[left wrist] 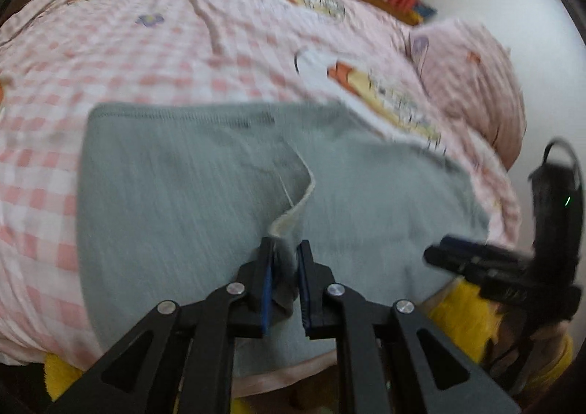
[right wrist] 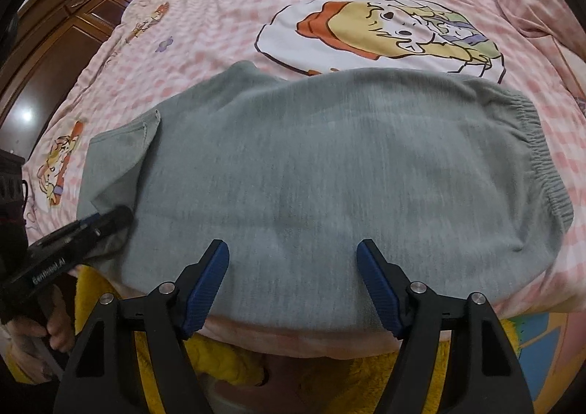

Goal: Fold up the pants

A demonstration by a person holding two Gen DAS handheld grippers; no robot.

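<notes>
Left claw point(left wrist: 285, 260) is pinched shut on a raised edge of the grey pants point(left wrist: 205, 194), holding a small ridge of cloth between its blue pads; a pale inner lining or seam shows where that edge curls up just ahead of the fingertips. The right claw point(right wrist: 293, 253) hovers low over the near edge of the pants with its jaws spread wide and nothing between them.

The pants lie flat on the bed point(right wrist: 205, 29), near its front edge, already doubled so that one leg seems to rest on the other. Their long axis runs crosswise to both claws: the elastic, gathered waistband point(right wrist: 538, 143) lies off to the right, and the leg end, with a loose flap turned over, lies to the left. The left claw grips at that leg end, so it is the one placed to carry the cloth along the long axis toward the waistband, while the right claw sits nearer the middle.

The cloth is a soft, heathered grey knit, thick and limp. The bedspread is pink-and-white check with cartoon prints, lightly wrinkled. The left wrist view is motion-blurred.
</notes>
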